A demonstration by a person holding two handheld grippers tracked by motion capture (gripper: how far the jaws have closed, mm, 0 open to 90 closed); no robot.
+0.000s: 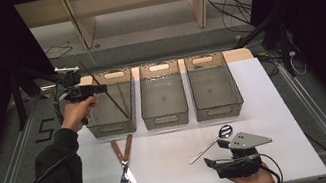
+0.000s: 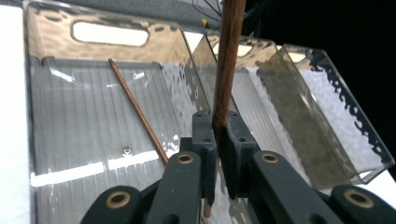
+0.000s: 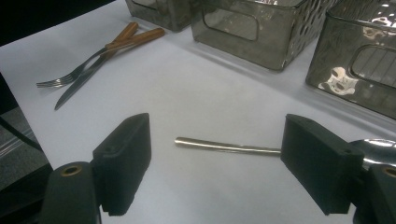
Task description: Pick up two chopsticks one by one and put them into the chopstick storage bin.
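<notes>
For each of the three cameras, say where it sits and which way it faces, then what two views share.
High view: above the person's side, looking forward and down on the table and three bins; both forearms, the left gripper and right gripper show.
Left gripper view: on the left gripper, looking down into the left bin; its jaws are shut on a chopstick.
Right gripper view: on the right gripper, low over the table, facing the bins; its open jaws flank a spoon.
Shared: the high and right gripper views both show the fork and knife.
</notes>
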